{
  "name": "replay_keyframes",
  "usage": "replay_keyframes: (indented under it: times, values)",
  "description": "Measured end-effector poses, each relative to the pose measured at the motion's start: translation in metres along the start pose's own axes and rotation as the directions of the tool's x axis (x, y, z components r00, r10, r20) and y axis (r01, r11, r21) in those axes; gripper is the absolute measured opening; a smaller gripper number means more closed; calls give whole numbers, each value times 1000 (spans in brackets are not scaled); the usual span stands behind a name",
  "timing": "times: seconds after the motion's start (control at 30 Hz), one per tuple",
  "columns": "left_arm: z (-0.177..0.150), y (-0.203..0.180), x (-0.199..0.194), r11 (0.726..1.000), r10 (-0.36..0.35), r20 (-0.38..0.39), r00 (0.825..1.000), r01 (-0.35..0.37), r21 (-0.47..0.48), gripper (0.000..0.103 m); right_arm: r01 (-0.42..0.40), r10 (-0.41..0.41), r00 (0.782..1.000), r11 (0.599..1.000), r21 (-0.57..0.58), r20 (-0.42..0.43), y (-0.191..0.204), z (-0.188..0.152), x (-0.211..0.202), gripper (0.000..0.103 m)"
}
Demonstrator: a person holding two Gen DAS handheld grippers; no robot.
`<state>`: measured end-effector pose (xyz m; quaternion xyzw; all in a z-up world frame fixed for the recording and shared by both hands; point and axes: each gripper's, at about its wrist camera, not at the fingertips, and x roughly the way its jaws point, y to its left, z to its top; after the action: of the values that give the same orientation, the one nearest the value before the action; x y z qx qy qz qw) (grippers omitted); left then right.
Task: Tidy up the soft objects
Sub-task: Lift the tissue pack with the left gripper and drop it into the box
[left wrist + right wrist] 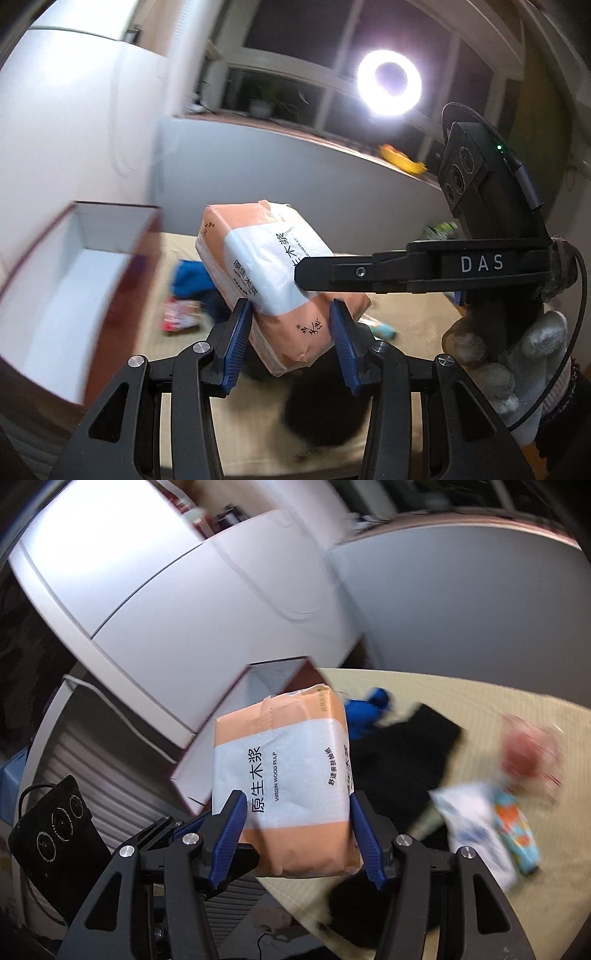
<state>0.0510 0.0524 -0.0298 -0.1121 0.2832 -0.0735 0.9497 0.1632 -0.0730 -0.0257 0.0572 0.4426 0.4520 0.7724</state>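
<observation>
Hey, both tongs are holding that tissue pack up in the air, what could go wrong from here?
1. The tissue pack is soft. The left tongs and right tongs pinch only its lower end, so it may sag or slip out.
2. With two grips on one pack, hands drifting apart could tear the wrapper.
3. The open box sits at the table edge; a bump from the pack might shove it off.
</observation>
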Motion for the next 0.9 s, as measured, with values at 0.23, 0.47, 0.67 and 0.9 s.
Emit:
replay_keyframes:
  times: [0.23, 0.47, 0.67, 0.9]
  values:
    - [8, 71, -26, 990, 122, 37, 992, -118, -77, 42, -72, 66, 995, 993, -90, -73, 65, 31, 73, 53]
    - [7, 134, -28, 966, 224, 10, 975, -221, -133, 42, -111, 91, 985, 985, -135, -147, 108, 42, 144, 53]
    - [-2, 159, -24, 949, 268, -32, 963, -270, -162, 42, -112, 86, 980, 984, -140, -179, 115, 41, 173, 53]
    - [-4, 167, -22, 936, 304, -44, 952, -307, -174, 42, -56, 28, 988, 982, -183, -150, 120, 41, 173, 58]
